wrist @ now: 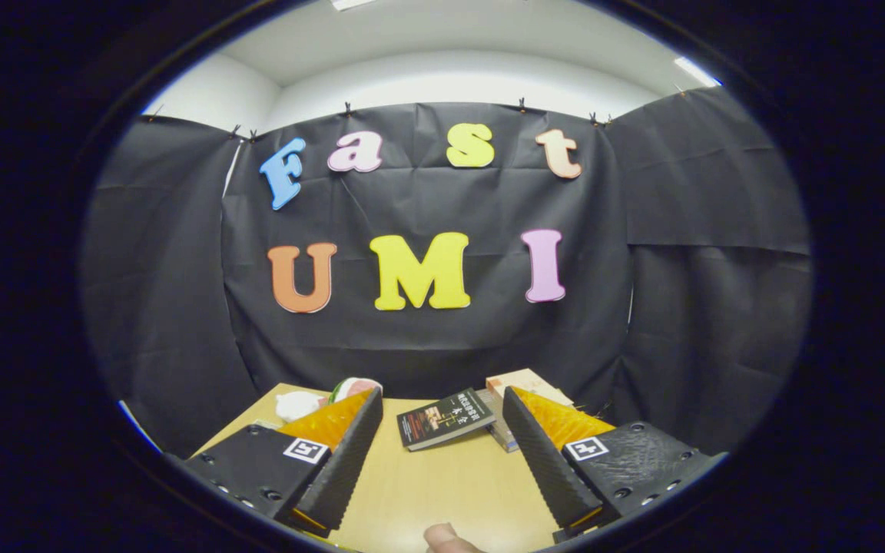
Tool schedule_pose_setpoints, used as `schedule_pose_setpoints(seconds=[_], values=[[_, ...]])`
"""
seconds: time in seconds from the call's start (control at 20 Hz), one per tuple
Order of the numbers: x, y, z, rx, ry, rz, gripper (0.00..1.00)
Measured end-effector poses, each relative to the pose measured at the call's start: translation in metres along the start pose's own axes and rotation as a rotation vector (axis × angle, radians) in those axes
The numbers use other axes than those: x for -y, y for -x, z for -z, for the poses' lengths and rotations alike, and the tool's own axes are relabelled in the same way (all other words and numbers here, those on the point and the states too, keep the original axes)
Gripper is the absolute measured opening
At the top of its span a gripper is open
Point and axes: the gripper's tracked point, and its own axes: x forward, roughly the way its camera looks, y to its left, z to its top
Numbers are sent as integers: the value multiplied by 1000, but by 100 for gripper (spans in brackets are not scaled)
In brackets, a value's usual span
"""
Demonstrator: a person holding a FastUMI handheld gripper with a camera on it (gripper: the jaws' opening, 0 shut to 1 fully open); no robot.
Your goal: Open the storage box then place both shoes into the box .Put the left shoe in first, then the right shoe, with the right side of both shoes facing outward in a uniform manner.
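Note:
My gripper (442, 418) is held above a light wooden table (442, 484), its two black ribbed fingers (346, 453) spread wide apart with nothing between them. Each finger carries an orange block and a square marker tag. Beyond the fingertips the table runs to the black cloth wall. A fingertip of a person (446, 539) shows at the near edge, between the finger bases.
A dark-covered book (445, 418) lies on the far part of the table just beyond the fingers. A stack of pale books or boxes (528, 382) sits behind the right finger. Behind the left finger are a white object (298, 404) and a pink-and-green item (356, 386).

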Motion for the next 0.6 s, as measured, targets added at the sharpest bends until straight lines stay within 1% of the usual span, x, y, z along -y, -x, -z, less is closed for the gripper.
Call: schedule_pose_setpoints(seconds=[0.6], values=[[-3, -13, -16, 7, -20, -5, 96]])
